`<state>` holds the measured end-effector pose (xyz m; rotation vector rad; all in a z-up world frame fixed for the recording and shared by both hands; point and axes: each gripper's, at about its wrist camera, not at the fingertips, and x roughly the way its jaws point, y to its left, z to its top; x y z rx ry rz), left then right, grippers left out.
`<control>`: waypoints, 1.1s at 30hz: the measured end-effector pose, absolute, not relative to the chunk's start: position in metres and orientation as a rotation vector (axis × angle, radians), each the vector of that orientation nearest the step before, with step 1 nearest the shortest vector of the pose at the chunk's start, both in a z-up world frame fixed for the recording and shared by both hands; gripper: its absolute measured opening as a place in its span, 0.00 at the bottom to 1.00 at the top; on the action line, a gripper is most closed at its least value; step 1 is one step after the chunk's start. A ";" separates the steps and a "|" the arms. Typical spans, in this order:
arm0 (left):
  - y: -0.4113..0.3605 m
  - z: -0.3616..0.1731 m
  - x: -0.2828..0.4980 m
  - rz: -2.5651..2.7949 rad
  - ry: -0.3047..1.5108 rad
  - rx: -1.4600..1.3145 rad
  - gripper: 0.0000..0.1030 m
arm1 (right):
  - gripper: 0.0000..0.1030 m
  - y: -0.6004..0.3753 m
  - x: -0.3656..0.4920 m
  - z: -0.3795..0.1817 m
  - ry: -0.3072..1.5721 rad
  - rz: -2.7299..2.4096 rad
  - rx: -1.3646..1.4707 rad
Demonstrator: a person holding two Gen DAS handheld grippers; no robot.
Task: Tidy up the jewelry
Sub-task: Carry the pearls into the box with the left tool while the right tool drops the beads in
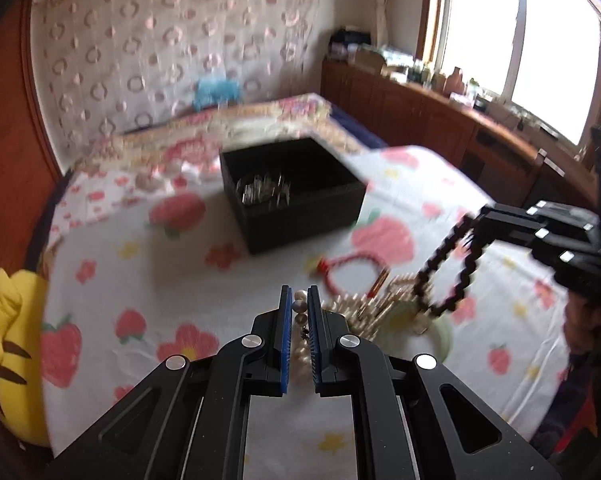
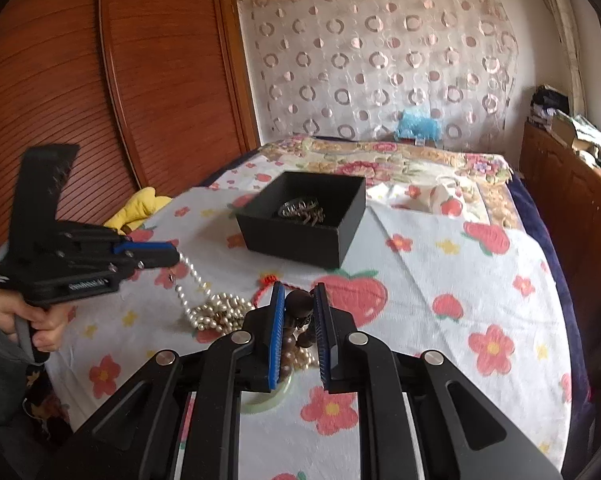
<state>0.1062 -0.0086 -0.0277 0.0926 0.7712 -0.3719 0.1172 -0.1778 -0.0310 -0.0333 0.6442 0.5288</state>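
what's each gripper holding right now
Left gripper: shut on the white pearl bead necklace.
Right gripper: shut on the dark brown wooden bead bracelet.

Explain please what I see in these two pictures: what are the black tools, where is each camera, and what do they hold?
They are hand-held grippers, one per hand; each carries a camera looking along its fingers. In the left-hand view, the left gripper is shut on a pearl necklace. In the right-hand view, the right gripper is shut on a dark bead bracelet. Each gripper also appears in the other's picture. On the flowered bedsheet lie a red bracelet, a pale green bangle and a black box already holding silvery jewelry.
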 end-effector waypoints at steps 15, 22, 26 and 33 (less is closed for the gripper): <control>-0.016 0.064 0.107 -0.372 0.574 0.098 0.07 | 0.16 -0.170 0.134 0.014 0.567 0.539 -0.078; -0.017 0.094 0.115 -0.376 0.525 0.098 0.07 | 0.16 -0.166 0.149 0.032 0.542 0.535 -0.086; -0.015 0.103 0.123 -0.367 0.509 0.090 0.07 | 0.16 -0.165 0.163 0.039 0.539 0.535 -0.084; -0.008 0.112 0.143 -0.333 0.502 0.088 0.07 | 0.16 -0.157 0.195 0.045 0.541 0.526 -0.100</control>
